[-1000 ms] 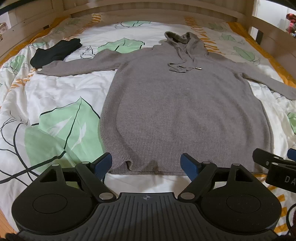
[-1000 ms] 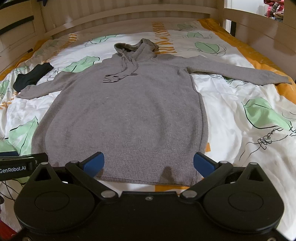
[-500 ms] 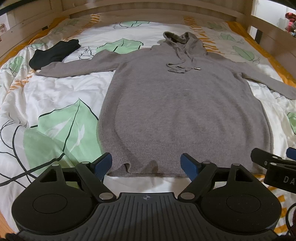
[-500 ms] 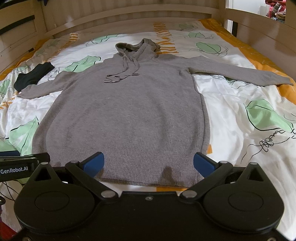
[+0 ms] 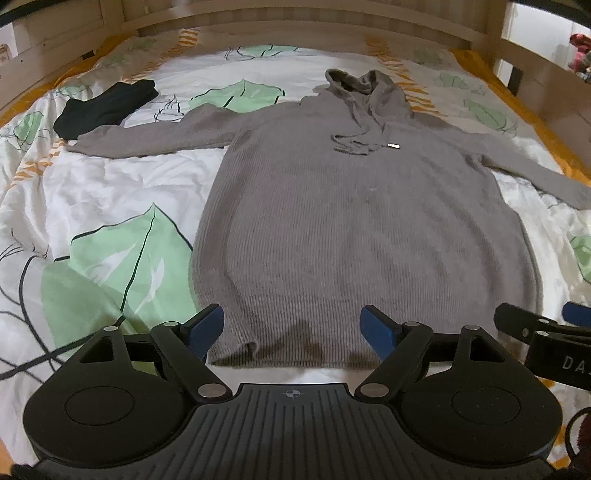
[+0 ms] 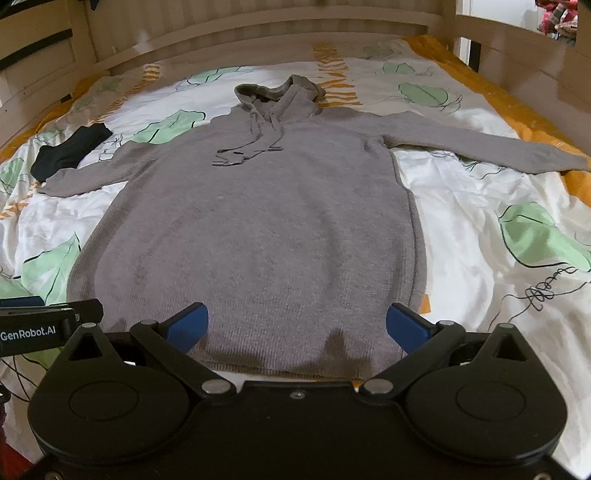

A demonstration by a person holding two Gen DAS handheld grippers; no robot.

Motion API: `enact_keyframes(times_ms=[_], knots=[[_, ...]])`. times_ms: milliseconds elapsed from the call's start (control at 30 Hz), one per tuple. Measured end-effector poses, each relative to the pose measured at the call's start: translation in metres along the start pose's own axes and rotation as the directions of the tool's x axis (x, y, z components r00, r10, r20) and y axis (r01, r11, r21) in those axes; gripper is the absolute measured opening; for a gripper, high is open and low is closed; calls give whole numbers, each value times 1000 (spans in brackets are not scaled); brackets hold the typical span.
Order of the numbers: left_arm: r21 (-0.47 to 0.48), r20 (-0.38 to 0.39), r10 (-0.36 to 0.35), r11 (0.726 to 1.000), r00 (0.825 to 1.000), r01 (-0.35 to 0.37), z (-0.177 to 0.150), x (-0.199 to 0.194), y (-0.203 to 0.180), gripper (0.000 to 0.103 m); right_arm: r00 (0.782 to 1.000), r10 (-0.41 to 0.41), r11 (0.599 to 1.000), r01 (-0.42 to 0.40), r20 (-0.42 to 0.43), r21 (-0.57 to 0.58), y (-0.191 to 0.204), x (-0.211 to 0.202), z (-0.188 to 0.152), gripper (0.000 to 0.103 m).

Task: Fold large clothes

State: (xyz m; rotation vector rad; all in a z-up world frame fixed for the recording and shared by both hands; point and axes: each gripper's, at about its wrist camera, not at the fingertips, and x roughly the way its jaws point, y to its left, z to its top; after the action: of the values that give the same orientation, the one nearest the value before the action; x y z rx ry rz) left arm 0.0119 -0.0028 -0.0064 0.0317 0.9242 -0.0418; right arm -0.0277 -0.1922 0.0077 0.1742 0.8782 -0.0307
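- On the bed, at the far left, a small black garment is seen lying on the leaf-printed white duvet, with the cuff of the hoodie's sleeve just beside it.
- A long grey knitted hoodie is laid flat, front up, with both sleeves spread out to the sides and the hood towards the headboard; its drawstrings are gathered on the chest.
- The left claw is held wide open above the near-left part of the hem; nothing is gripped, and the hoodie's lower corner is seen between its blue pads.
- The right claw is likewise held wide open and empty over the hem, further right, with the hem's right corner lying just beside its right-hand pad.
- In each wrist view, the other claw is seen at the frame's edge, the two being side by side at the foot of the garment.
- The bed is enclosed by a pale wooden frame with a slatted headboard; an orange border of the duvet is visible along the right side.
- At the far right, beyond the frame, colourful items are glimpsed, too blurred to be told.
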Motion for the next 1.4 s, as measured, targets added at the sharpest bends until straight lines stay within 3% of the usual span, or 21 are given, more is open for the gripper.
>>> enact_keyframes(times_ms=[400,533,700,1100,1400], knots=[[-34,70,-38,999,997,40,34,20,24,81,984,171,983,-168,-38,74,-21,26,24,102],[-51,91,-91,994,992,95,51,33,33,81,976,213,972,-206,-52,115,-35,38,39,103],[-72,99,-172,981,980,180,72,51,42,81,974,217,966,-205,-64,156,-59,53,58,103],[-28,145,-164,985,976,170,135,103,39,81,965,262,929,-247,-21,276,-138,84,120,103],[33,229,-159,987,960,155,161,155,14,83,988,150,904,-151,35,400,-228,105,157,103]])
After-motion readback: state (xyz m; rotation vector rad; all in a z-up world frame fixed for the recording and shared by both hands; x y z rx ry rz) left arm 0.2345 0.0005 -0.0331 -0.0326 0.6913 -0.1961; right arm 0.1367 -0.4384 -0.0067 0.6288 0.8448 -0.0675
